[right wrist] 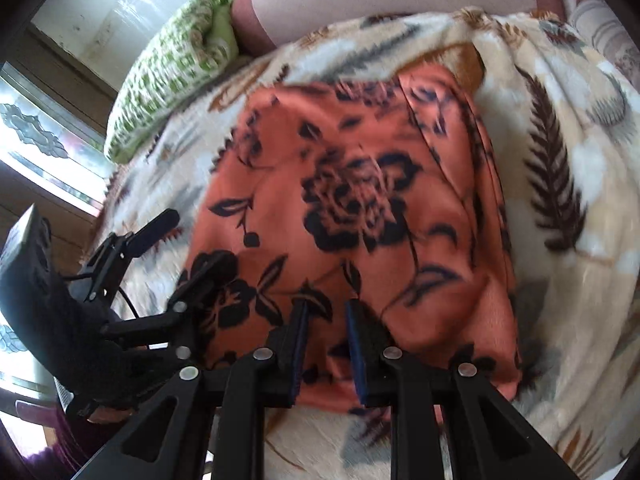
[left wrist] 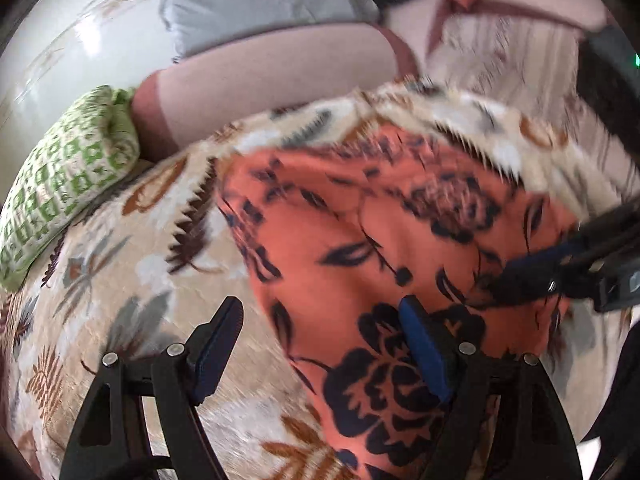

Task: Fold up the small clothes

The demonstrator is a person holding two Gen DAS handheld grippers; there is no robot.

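Observation:
An orange garment with black flower print [left wrist: 360, 248] lies folded on a beige leaf-patterned blanket [left wrist: 112, 280]; it also shows in the right wrist view [right wrist: 352, 208]. My left gripper [left wrist: 320, 320] is open, its right finger over the garment's near-left edge, its left finger over the blanket. It shows in the right wrist view [right wrist: 188, 240] at the garment's left edge. My right gripper [right wrist: 326, 312] is slightly open at the garment's near edge, nothing between its pads. It shows in the left wrist view [left wrist: 520, 268] at the garment's right side.
A green patterned pillow [left wrist: 68, 184] lies at the blanket's far left, also in the right wrist view [right wrist: 176, 68]. A pink bolster [left wrist: 272, 80] and a grey pillow [left wrist: 256, 0] lie beyond it. A window [right wrist: 40, 140] is at left.

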